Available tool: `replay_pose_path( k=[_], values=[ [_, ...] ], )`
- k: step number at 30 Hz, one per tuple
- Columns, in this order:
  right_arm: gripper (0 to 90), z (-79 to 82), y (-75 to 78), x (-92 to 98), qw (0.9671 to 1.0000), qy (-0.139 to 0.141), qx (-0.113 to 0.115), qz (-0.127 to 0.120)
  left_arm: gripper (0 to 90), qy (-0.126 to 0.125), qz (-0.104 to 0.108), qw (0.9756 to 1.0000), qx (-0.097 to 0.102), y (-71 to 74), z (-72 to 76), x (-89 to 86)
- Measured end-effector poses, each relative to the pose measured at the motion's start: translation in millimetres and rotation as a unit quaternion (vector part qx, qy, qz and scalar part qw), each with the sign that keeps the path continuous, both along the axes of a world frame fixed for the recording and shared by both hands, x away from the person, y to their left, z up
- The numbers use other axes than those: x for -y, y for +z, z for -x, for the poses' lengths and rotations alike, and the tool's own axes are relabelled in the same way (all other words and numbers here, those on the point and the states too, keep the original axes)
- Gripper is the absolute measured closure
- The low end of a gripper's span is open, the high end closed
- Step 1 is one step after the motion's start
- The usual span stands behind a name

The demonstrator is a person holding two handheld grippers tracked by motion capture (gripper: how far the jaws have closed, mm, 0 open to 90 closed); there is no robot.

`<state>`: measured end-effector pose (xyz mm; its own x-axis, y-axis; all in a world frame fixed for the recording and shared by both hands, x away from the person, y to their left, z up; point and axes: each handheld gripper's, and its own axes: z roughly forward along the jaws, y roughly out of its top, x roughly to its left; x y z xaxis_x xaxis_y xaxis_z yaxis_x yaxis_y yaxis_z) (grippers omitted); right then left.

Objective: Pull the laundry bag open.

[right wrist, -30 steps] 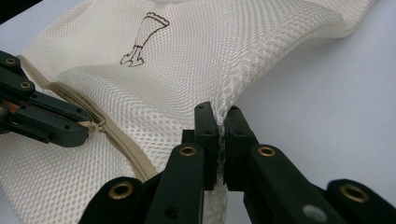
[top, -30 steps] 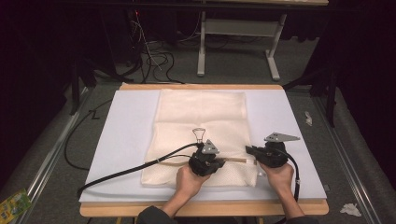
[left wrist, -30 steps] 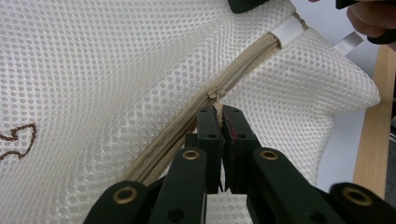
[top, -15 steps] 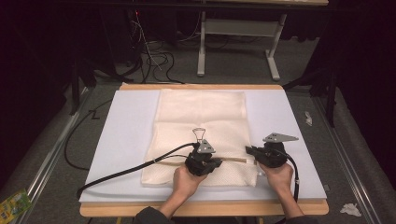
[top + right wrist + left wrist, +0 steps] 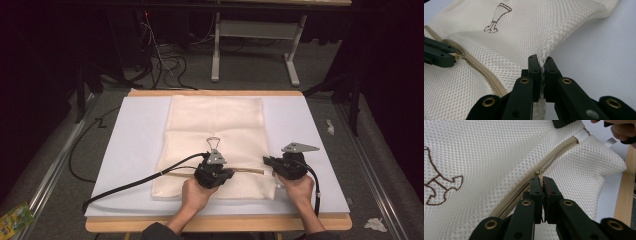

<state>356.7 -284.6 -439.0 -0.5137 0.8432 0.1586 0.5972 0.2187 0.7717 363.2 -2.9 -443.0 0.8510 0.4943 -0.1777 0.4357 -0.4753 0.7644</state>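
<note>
Mesh laundry bag (image 5: 215, 130) mid-zipping; left gripper (image 5: 541, 185) clamps zipper pull (image 5: 539, 176), lower centre; right gripper (image 5: 542, 68) pinches bag edge; next: slide pull along, bag held taut.

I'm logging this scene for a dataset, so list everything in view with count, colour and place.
mesh laundry bag: one, cream, laid flat mid-table
zipper: one, beige, across the bag's near end
zipper pull: one, beige, pinched by the left gripper
embroidered figure: one, brown, on the mesh
table cover: one, white, under the bag
table: one, wooden edge
wrapper: one, green-yellow, floor at left
left gripper: black, shut on the pull
right gripper: black, shut on the bag's edge
hands: two, near edge
</note>
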Motion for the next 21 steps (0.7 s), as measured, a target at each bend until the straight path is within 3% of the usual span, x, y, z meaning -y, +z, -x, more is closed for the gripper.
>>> replay_pose_path(
  k=[21],
  values=[
    [88.0,-0.4,-0.3,0.0,1.0000,-0.001,0.000,0.004,87.2,0.006,0.007,1.0000,0.003,2.0,1.5,-11.3]
  ],
)
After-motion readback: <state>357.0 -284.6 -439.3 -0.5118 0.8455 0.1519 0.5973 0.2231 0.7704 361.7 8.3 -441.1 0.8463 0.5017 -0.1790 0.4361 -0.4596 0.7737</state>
